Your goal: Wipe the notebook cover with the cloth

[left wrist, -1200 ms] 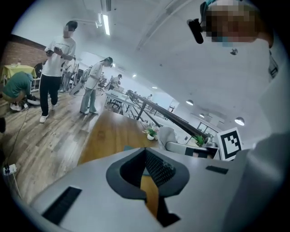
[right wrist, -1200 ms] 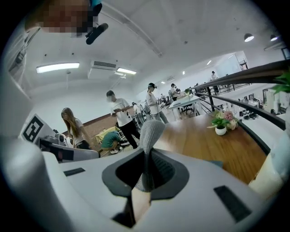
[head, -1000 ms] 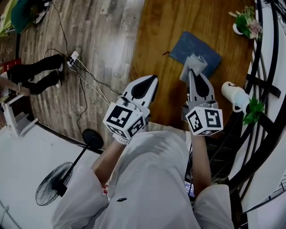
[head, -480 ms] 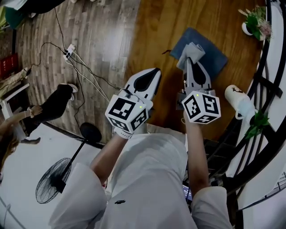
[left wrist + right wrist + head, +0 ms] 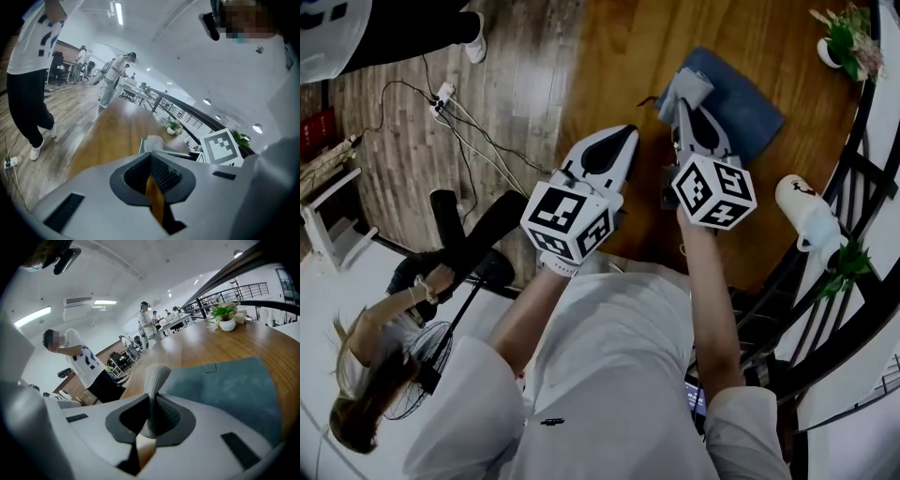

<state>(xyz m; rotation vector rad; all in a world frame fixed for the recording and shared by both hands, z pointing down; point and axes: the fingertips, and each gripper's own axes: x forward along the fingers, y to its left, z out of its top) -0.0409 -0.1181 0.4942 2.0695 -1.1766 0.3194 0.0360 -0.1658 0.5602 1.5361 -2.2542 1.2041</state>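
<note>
Wooden table (image 5: 614,66) | right tool (image 5: 680,105) clenching cloth (image 5: 686,86), shifted left on notebook (image 5: 745,98) | left tool (image 5: 628,136) clenched empty

No readable text, brands or numbers. Only signs are black-and-white square code markers on the left cube (image 5: 570,221) of the left gripper (image 5: 624,137) and the right cube (image 5: 713,191) of the right gripper (image 5: 682,105). Shirt logo (image 5: 551,422), near side, is too small to read.
</note>
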